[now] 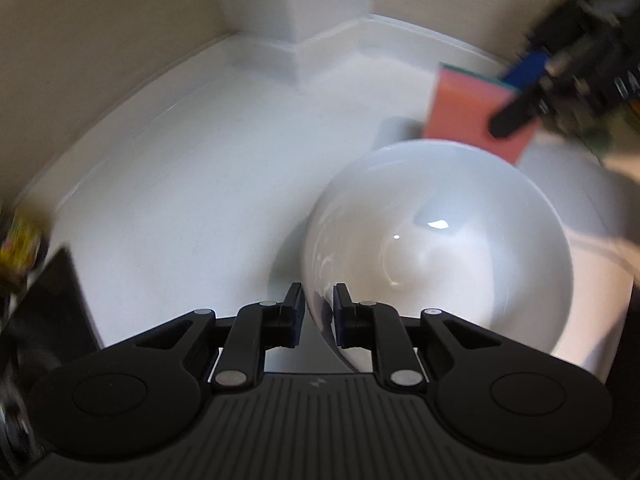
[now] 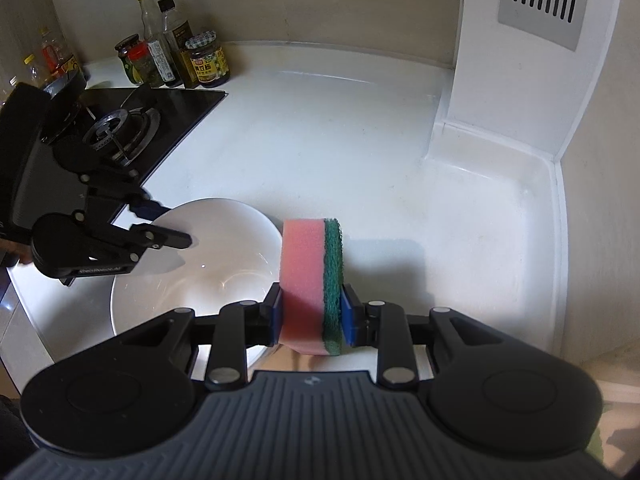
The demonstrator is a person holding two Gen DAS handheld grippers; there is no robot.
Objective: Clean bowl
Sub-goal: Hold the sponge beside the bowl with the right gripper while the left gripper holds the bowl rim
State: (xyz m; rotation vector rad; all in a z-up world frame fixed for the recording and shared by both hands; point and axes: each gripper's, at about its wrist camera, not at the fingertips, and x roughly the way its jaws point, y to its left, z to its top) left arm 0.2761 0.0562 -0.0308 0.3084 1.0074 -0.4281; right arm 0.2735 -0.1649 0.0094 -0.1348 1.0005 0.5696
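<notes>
A white bowl [image 1: 440, 248] sits on the white counter; it also shows in the right wrist view [image 2: 208, 264]. My left gripper [image 1: 319, 312] is shut on the bowl's near rim, one finger inside and one outside; it shows in the right wrist view [image 2: 168, 222] at the bowl's left edge. My right gripper [image 2: 312, 312] is shut on a pink sponge with a green scouring side [image 2: 310, 276], held upright just right of the bowl and above the counter. In the left wrist view the sponge [image 1: 468, 108] and right gripper [image 1: 516, 92] hang beyond the bowl's far rim.
A black gas stove [image 2: 132, 124] lies left of the bowl. Several sauce bottles and jars [image 2: 176, 60] stand at the back left. A white boxed column with a vent [image 2: 520, 60] stands at the back right. The white counter [image 2: 320, 152] stretches between them.
</notes>
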